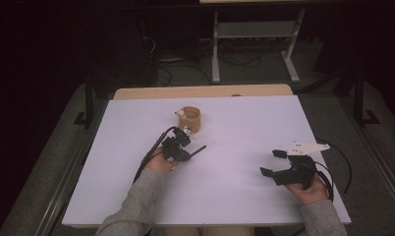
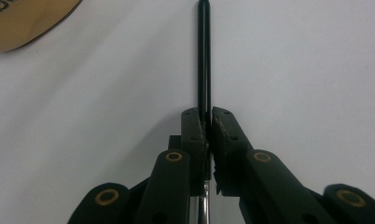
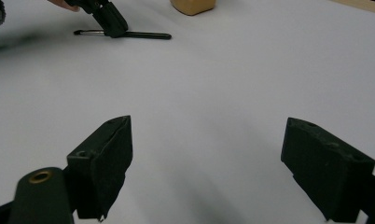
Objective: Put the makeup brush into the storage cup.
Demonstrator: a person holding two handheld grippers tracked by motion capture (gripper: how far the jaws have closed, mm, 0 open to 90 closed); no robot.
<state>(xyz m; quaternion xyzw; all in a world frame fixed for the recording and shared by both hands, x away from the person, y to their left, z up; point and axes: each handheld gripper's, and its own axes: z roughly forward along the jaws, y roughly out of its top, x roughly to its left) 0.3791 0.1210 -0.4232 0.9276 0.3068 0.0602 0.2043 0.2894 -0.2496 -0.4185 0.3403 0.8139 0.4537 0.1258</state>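
Clamping a thin black brush (image 2: 204, 56), left gripper (image 2: 207, 119) jaws closed; right gripper (image 3: 206, 154) jaws wide apart.

Left gripper (image 1: 185, 147) reaches forward, jaws pinched together. Right gripper (image 1: 273, 162) hangs low, jaws wide apart, pointing left.

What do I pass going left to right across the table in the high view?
Left hand-held gripper, shut on a thin black rod → tan cup, a little farther back → bare white tabletop → right hand-held gripper, jaws open and empty.
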